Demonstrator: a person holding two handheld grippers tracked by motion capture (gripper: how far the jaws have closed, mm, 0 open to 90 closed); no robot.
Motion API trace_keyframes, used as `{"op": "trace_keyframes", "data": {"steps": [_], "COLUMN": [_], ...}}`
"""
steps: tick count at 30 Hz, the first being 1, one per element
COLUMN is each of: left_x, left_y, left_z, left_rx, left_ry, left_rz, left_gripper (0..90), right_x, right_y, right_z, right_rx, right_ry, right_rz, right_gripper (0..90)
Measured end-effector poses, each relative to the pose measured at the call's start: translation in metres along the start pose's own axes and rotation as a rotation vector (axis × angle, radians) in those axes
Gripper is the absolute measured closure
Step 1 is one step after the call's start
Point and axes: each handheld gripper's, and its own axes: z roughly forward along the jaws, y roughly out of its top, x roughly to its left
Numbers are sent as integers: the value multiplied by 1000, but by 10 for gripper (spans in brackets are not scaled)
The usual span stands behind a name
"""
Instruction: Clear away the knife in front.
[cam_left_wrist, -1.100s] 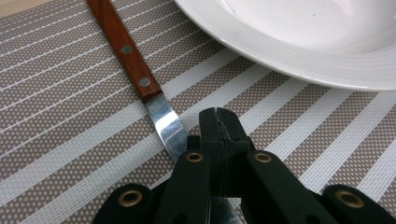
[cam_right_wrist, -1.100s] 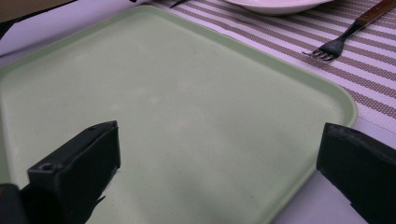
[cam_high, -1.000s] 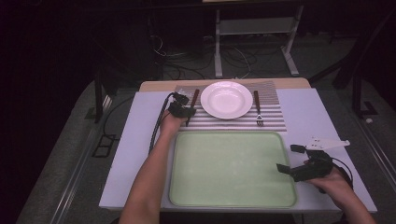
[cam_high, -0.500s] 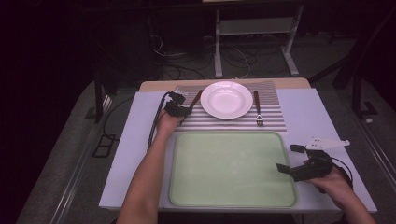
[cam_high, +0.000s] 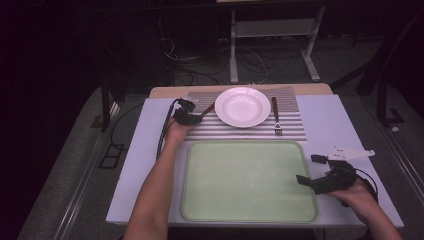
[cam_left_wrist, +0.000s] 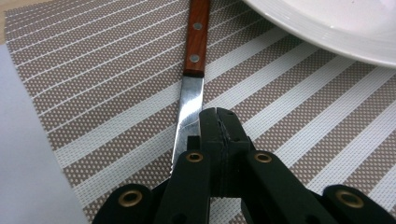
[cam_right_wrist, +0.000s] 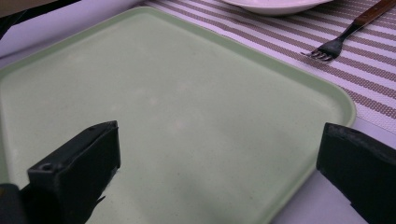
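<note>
Up at the far left of the striped grey-and-white woven placemat (cam_high: 240, 131), we find the left gripper (cam_left_wrist: 219, 123) with its jaws pressed together, resting just beside the steel blade of the wooden-handled table knife (cam_left_wrist: 192, 70); whether it pins the blade we cannot tell. That knife lies left of the round white ceramic plate (cam_high: 242, 106). Our right gripper (cam_high: 314, 172) hangs at the right edge of the pale green plastic tray (cam_right_wrist: 187, 102), jaws wide apart, holding nothing. A wooden-handled fork (cam_high: 276, 116) lies right of the plate.

Plate (cam_high: 242, 106) on placemat (cam_high: 290, 131) between knife (cam_left_wrist: 191, 79), fork (cam_high: 276, 116); tray (cam_high: 250, 180) in front.
</note>
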Motion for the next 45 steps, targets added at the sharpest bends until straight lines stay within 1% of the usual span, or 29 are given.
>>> {"op": "trace_keyframes", "data": {"steps": [10,11,12,13,16,17,22,25,26,27,28,29,30,34,36,38,40,42,44,45], "left_x": [1,1,1,0,-3,-3,-1,0,1,1,1,1,1,2,2,1,1,1,2,3], "left_y": [-1,0,0,1,5,7,14,20,24,24,27,30,32,37,41,42,43,43,43,43], "left_z": [0,0,0,-1,-2,-2,-1,-2,-2,-2,-1,1,2,5,8,10,12,16,19,20], "left_rx": [-6,-25,-25,-41,-54,-59,-54,-63,-59,-59,-61,-57,-55,-49,-45,-53,-50,-26,-19,-20], "left_ry": [-5,-31,-31,-40,-42,-40,-34,-24,-20,-20,-18,-14,-9,-5,2,6,14,12,17,15], "left_rz": [-5,-22,-22,-27,-17,-10,-3,1,13,13,16,24,32,34,45,49,55,53,57,51], "left_gripper": [893,891,887,880,857,846,786,763,744,734,734,714,709,693,681,679,682,684,688,690], "right_x": [0,0,0,0,0,1,0,0,0,0,0,-1,-1,-1,-2,-2,-2,-2,-2,-2], "right_y": [0,0,0,0,0,0,0,0,0,0,-1,-1,-1,-1,-1,-1,-2,-2,-2,-2], "right_z": [0,0,0,0,0,1,1,0,0,0,0,-1,-1,-1,-2,-2,-2,-2,-2,-2], "right_rx": [-1,-1,-1,1,2,2,3,0,-2,-2,-2,-3,-4,-6,-9,-10,-10,-11,-13,-12], "right_ry": [0,0,0,1,2,3,3,2,3,3,4,4,5,5,6,6,6,6,7,7], "right_rz": [-2,-1,-1,-2,-3,-2,-2,-1,0,0,2,3,5,10,11,13,13,14,16,15], "right_gripper": [0,0,0,0,0,0,0,0,0,0,0,0,0,0,0,0,0,0,0,0]}}
